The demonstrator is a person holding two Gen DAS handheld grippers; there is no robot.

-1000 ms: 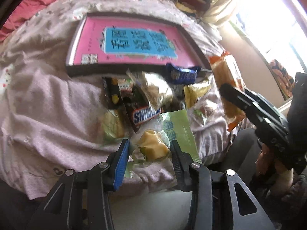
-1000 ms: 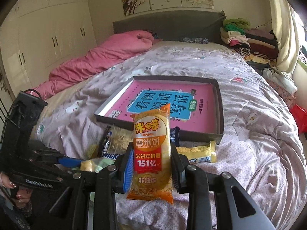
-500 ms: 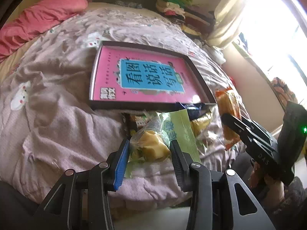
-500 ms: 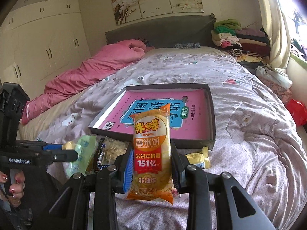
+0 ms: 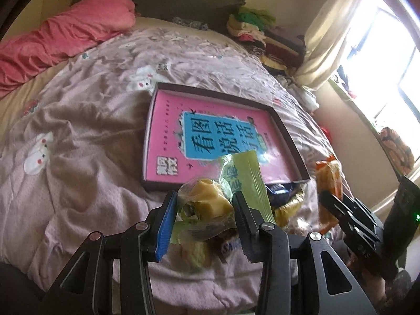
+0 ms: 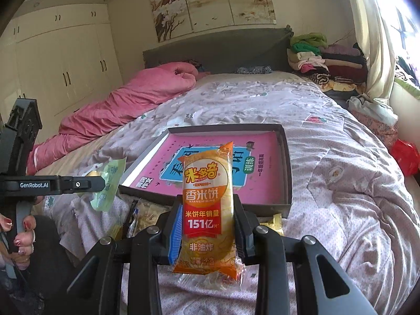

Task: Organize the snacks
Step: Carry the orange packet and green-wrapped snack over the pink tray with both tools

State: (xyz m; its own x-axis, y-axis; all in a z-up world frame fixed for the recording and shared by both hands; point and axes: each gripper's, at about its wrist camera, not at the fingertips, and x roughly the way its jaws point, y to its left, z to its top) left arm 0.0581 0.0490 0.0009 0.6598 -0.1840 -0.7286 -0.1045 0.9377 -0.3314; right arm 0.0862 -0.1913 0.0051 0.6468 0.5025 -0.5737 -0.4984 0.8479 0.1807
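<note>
My left gripper [image 5: 203,204] is shut on a clear-and-green packet with a yellow pastry [image 5: 210,200], held above the bed's near edge. My right gripper [image 6: 208,216] is shut on an upright orange rice-cracker pack [image 6: 207,210]. A shallow dark box with a pink and blue printed bottom [image 5: 168,141] [image 6: 262,183] lies on the lilac quilt just beyond both. Loose snacks, among them a Snickers bar [image 5: 229,246], lie on the quilt below the left gripper. In the right wrist view the left gripper [image 6: 94,183] shows at the left with its green packet [image 6: 109,183].
A rolled pink duvet [image 6: 126,105] lies along the bed's far left. Folded clothes [image 6: 323,63] are stacked at the headboard's right. A curtain and a bright window [image 5: 380,52] are on the right. A person's hand [image 6: 21,236] holds the left tool.
The left gripper has risen off the snack pile with the pastry packet and tilted up, so the box and bed head come into view. The right gripper has tipped up slightly, still holding its pack.
</note>
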